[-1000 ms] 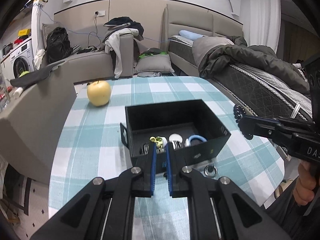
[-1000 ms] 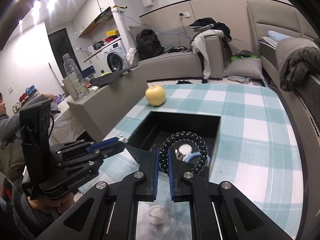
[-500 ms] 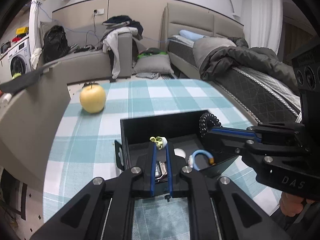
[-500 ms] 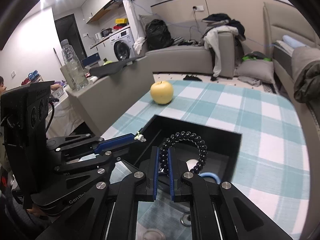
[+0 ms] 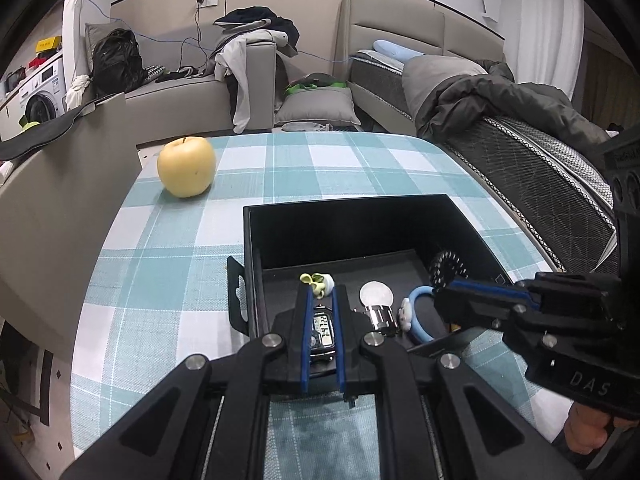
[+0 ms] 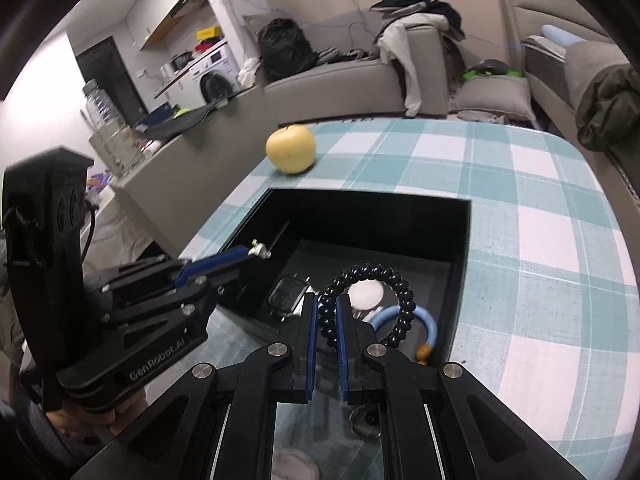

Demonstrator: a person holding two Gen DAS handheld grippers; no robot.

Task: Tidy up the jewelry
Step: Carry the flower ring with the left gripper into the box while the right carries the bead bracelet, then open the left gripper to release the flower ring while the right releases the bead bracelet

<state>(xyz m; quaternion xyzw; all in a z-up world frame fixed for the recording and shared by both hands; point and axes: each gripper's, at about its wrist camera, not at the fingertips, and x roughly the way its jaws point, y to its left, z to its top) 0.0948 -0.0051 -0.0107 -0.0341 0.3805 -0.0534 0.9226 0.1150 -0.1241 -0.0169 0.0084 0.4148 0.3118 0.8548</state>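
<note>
Over the black box (image 5: 352, 216) on the checked bench (image 5: 168, 288), both tongs sit closed on something. The right tongs (image 6: 327, 322) pinch a black bead bracelet (image 6: 370, 272) above the box, its lower loop hidden behind the fingers. The left tongs (image 5: 321, 312) clamp a tiny yellow-green piece (image 5: 316, 280), probably an earring, too small to tell. Inside lie a watch (image 5: 322, 330), partly covered, a blue ring-shaped thing (image 6: 428, 320) and a white disc (image 5: 375, 293). An apple (image 5: 186, 166) sits well apart.
</note>
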